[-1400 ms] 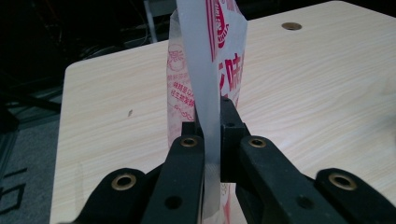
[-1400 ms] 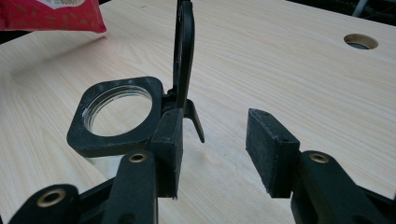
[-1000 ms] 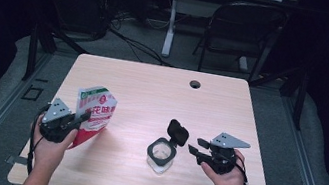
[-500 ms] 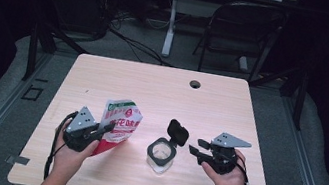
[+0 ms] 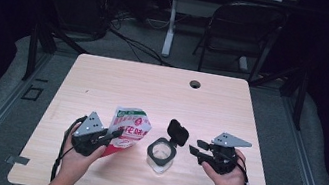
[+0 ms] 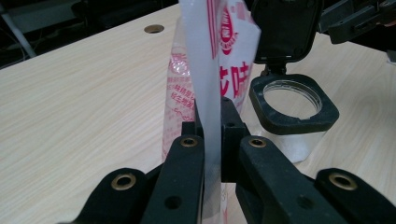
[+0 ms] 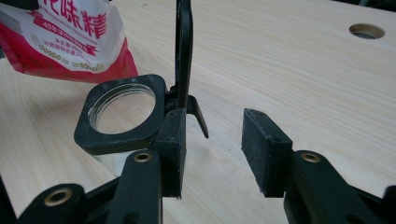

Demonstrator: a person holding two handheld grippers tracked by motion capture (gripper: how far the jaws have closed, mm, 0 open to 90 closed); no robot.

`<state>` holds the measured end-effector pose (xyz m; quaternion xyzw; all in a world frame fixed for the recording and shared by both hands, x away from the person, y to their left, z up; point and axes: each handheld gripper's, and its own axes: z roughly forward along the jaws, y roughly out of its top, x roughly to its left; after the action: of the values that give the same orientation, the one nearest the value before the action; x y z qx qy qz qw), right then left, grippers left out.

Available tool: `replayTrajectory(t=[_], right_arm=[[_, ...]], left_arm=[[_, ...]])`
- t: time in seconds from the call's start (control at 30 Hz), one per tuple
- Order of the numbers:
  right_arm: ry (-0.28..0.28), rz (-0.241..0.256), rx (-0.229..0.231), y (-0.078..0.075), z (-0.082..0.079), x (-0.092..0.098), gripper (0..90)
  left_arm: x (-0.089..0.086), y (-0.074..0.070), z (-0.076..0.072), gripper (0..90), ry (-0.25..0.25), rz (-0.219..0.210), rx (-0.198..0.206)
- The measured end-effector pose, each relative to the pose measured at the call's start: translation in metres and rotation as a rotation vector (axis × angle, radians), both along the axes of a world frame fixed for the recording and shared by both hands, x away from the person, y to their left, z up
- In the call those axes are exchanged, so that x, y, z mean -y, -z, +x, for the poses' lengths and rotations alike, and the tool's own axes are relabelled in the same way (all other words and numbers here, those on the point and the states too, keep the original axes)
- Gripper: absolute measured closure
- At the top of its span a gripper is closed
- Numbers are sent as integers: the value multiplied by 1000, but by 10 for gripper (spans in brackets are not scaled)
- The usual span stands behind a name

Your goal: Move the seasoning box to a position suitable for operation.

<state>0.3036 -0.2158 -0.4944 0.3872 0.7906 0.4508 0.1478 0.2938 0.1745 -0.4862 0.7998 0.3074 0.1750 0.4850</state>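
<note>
The soft red-and-white printed plastic pouch [image 5: 129,127] hangs above the pale wooden desk [image 5: 152,90], just left of the clear square jar with a black flip-lid collar [image 5: 161,152]. It looks limp, light and slippery, best gripped at a flat side seam. The left tongs [image 6: 210,126] pinch that seam; the right tongs [image 7: 212,149] stand spread beside the jar, holding nothing.

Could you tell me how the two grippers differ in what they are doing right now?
The left gripper is shut on the pouch, lifting it tilted beside the jar; the right gripper is open and holds nothing, waiting on the jar's other side. Both point inward at the jar, whose lid stands open.
</note>
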Motion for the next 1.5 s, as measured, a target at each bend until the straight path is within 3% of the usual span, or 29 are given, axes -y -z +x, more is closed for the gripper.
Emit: replayTrajectory(t=[0.1,0.3,0.47,0.67,0.83,1.1,1.33,1.5], right_arm=[[-4,5,-7,-4,0,3,634],[-14,18,28,-20,-3,5,649],[-65,26,37,-36,-5,-1,644],[-154,31,47,-52,-8,-23,610],[-204,24,49,-58,-7,-43,595],[-281,14,22,-52,-1,-78,587],[-318,42,-16,-45,5,-95,591],[-328,26,-29,-40,7,-104,593]], left_arm=[[-1,4,-1,900,-1,-8,-9],[-4,9,-6,900,-9,-13,-22],[-4,14,-8,900,-13,-14,-39],[-6,18,-10,900,-19,-13,-58],[-8,28,-8,900,-26,-32,-102],[-9,35,-5,900,-26,-29,-136],[-7,37,-4,900,-22,-21,-152],[-6,38,-5,900,-21,-25,-155]])
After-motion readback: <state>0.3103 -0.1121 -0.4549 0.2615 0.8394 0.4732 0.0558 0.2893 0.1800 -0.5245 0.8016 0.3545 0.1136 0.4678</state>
